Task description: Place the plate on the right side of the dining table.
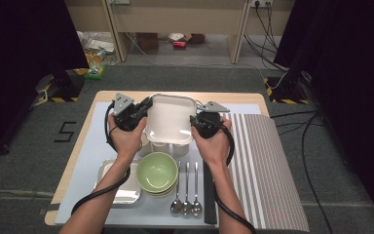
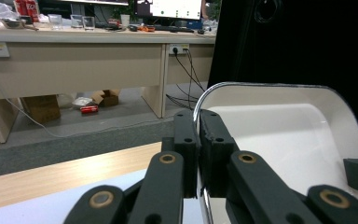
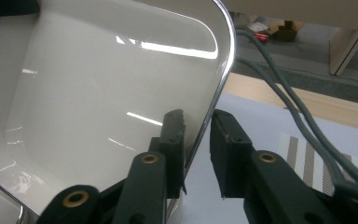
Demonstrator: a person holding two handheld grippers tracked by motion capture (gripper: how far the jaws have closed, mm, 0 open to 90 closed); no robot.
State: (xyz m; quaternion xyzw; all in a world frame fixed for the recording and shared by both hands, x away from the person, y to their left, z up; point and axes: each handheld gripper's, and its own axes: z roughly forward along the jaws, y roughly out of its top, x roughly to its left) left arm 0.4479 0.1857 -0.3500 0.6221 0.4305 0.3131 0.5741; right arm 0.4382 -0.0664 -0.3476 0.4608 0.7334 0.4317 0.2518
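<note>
The person is lifting a white square dish (image 1: 169,118) off the setting, one gripper at each side of it. The left gripper (image 1: 146,108) is gripping the dish's left rim: in the left gripper view its jaws are standing pressed together on the thin metal-edged wall, one pad outside and one inside the dish (image 2: 279,135). That side of the hold looks finished.

The right side is only partly done. In the right gripper view, the right gripper (image 3: 198,135) is straddling the dish's (image 3: 98,93) right rim, with the inner finger (image 3: 173,140) lying against the white inside and the outer finger (image 3: 226,144) standing off, a clear gap showing between it and the rim. So this gripper is standing part open and is not yet clamping anything.

The dish is hanging tilted between the two sets of fingers, its far edge raised, above a few white cups (image 1: 165,146) sitting just below it. Nearer the person than the fingers, a stack of green bowls (image 1: 157,173) is resting beside a small metal tray (image 1: 126,192), three spoons (image 1: 186,190) and dark chopsticks (image 1: 209,192). To the right of the right fingers a striped mat (image 1: 268,165) is lying on the table (image 1: 87,126).

Judging by this, the remaining work is closing the right pads on the rim, then carrying the dish with both grippers to wherever it belongs.
</note>
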